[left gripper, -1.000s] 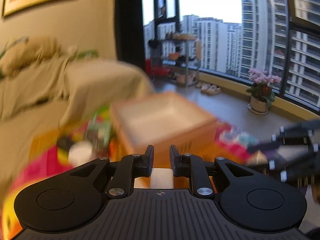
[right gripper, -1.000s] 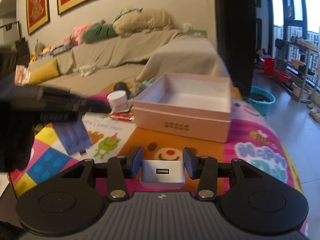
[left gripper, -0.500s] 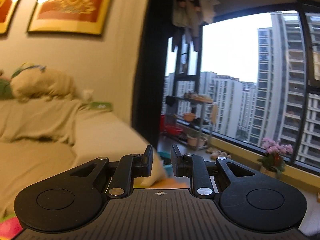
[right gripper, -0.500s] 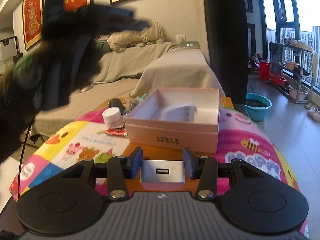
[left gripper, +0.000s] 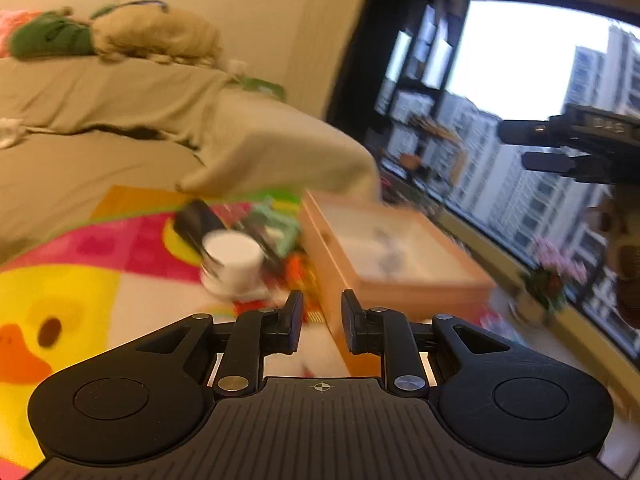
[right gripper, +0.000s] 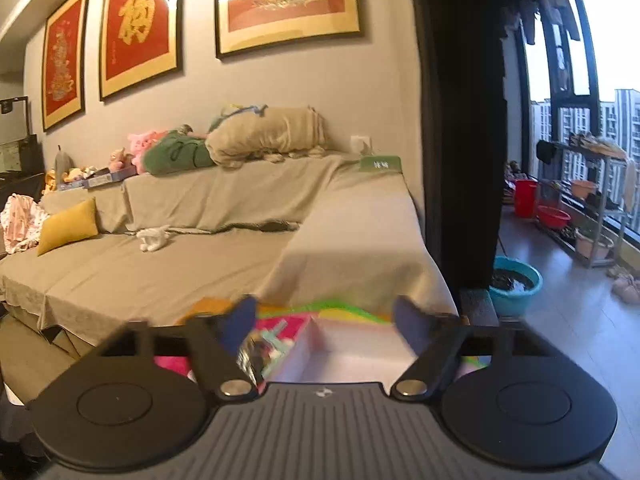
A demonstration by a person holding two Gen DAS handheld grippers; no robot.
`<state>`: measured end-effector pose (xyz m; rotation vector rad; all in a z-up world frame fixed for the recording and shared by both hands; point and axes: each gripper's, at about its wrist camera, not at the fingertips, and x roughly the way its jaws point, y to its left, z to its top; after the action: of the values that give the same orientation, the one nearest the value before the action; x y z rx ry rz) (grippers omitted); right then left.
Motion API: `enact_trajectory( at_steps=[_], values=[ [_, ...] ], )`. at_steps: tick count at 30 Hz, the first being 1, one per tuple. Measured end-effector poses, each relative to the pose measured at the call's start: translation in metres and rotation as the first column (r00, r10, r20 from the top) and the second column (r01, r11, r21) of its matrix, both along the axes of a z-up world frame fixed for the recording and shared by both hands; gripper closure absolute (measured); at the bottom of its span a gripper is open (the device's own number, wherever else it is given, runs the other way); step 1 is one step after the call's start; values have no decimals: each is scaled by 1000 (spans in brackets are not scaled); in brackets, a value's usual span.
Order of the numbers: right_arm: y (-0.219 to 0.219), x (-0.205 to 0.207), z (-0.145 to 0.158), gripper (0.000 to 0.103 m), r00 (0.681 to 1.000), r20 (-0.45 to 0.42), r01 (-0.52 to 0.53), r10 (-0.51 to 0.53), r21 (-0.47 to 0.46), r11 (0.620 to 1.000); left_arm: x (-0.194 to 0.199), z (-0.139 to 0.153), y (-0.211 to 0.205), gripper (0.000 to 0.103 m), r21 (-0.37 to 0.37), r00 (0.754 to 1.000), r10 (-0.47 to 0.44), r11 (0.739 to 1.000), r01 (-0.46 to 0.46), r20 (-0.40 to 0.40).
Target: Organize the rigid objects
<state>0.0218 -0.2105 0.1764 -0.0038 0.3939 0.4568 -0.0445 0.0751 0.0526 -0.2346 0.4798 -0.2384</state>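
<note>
A pink open box (left gripper: 394, 264) stands on the colourful mat (left gripper: 80, 280), with small grey items blurred inside. My left gripper (left gripper: 320, 320) is low over the mat at the box's near left corner, jaws a narrow gap apart and empty. A white jar (left gripper: 234, 260), a black item (left gripper: 192, 220) and a mint-green item (left gripper: 280, 224) lie left of the box. My right gripper (right gripper: 324, 324) is open wide and empty above the box (right gripper: 344, 352); it also shows in the left wrist view (left gripper: 568, 148), high at the right.
A beige-covered sofa (right gripper: 200, 248) with cushions runs behind the mat. A teal basin (right gripper: 516, 284), red buckets (right gripper: 536, 208) and a shelf rack (right gripper: 592, 208) stand on the floor by the window. A potted plant (left gripper: 556, 272) stands by the glass.
My right gripper has opened wide and no longer holds the silver charger block. My left gripper swung up, then back down beside the box. The left view is blurred by motion.
</note>
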Motion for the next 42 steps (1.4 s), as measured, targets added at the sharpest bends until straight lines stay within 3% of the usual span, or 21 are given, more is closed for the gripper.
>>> enact_trajectory(
  at_steps=[4, 8, 15, 21, 25, 28, 32, 33, 38, 42],
  values=[
    [-17, -18, -48, 18, 996, -66, 62, -65, -50, 997, -4, -3, -37, 80, 97, 992, -129, 987, 130, -12],
    [-43, -29, -105, 18, 973, -211, 81, -98, -88, 993, -5, -5, -87, 80, 240, 968, -252, 940, 242, 12],
    [-71, -53, -160, 18, 953, -251, 153, -171, -91, 984, 9, -29, -134, 78, 373, 946, -315, 871, 320, -77],
    [-90, -50, -162, 18, 943, -268, 207, -195, 14, 978, 14, -27, -139, 76, 467, 954, -294, 836, 289, -65],
    [-97, -41, -165, 18, 926, -323, 222, -194, 52, 974, 30, -26, -135, 75, 395, 932, -334, 844, 363, -144],
    [-100, -43, -166, 18, 927, -323, 224, -189, 74, 972, 29, -27, -139, 74, 412, 923, -357, 827, 382, -140],
    [-102, -41, -167, 17, 925, -332, 224, -182, 90, 970, 28, -28, -142, 54, 391, 904, -404, 816, 426, -142],
    [-103, -41, -167, 17, 925, -334, 224, -181, 96, 970, 28, -28, -143, 54, 392, 902, -408, 813, 430, -145],
    [-104, -42, -168, 17, 925, -336, 226, -178, 109, 968, 31, -30, -143, 51, 490, 933, -336, 796, 355, -131],
    [-104, -42, -168, 17, 925, -336, 225, -177, 109, 968, 41, -29, -137, 49, 474, 936, -322, 808, 350, -140]
  ],
)
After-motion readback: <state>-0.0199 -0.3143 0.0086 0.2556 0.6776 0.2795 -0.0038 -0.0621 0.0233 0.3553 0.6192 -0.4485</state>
